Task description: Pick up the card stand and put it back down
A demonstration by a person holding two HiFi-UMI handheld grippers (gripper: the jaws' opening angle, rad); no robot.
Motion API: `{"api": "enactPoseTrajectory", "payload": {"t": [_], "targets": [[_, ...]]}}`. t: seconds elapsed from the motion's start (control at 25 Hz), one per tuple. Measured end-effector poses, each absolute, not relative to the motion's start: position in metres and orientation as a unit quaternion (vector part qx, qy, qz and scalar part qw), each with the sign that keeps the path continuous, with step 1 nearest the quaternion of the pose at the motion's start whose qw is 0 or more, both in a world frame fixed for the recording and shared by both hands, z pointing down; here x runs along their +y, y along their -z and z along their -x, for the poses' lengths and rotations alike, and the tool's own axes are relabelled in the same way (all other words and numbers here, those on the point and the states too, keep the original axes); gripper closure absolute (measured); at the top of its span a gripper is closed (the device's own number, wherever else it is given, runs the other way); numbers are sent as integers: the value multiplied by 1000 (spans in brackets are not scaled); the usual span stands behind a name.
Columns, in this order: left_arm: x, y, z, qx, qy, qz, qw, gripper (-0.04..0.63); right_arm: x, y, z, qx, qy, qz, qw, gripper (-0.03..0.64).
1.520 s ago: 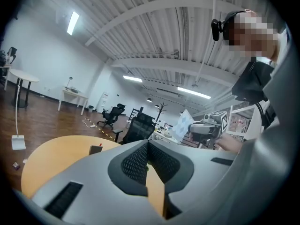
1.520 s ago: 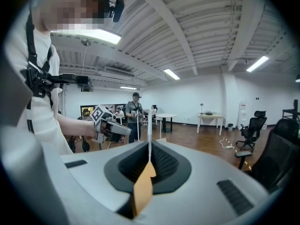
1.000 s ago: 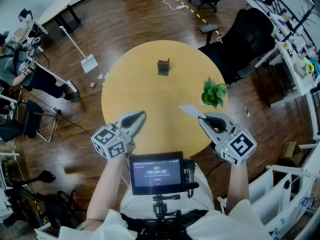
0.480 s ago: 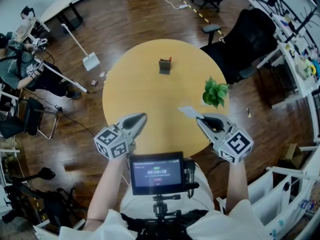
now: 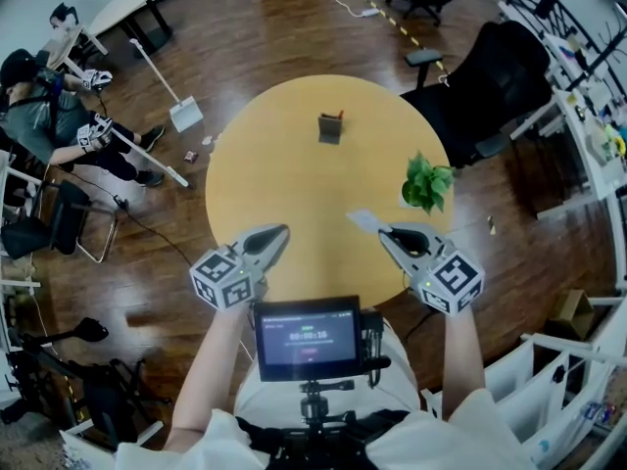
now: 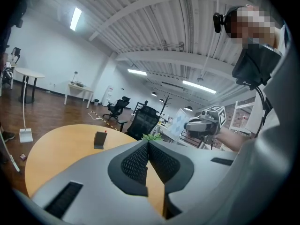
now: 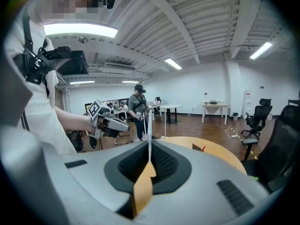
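A small dark card stand with a red tip stands on the far half of the round yellow table; it also shows in the left gripper view and the right gripper view. My right gripper is over the near right edge, shut on a white card. That card appears edge-on between the pads. My left gripper hangs over the near left edge, its jaws together with nothing in them. Both grippers are well short of the stand.
A potted green plant stands at the table's right edge, just beyond the right gripper. A black office chair is behind the table on the right. A person and a long-handled dustpan are on the floor at left.
Both grippers have sunk a little at the near edge of the table, the right one keeping the card. The stand has not moved. The person at left has shifted.
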State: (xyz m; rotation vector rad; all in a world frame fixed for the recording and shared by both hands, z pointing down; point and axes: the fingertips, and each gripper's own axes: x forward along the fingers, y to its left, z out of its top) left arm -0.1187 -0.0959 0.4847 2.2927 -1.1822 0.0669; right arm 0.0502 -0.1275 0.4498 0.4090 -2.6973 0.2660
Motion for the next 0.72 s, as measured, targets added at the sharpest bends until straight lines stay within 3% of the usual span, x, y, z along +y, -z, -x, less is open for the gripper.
{"api": "enactPoseTrajectory", "payload": {"t": [0.72], "targets": [[-82, -529, 121, -465, -49, -830, 305, 594, -130, -505, -50, -956, -92, -123, 249, 595]]}}
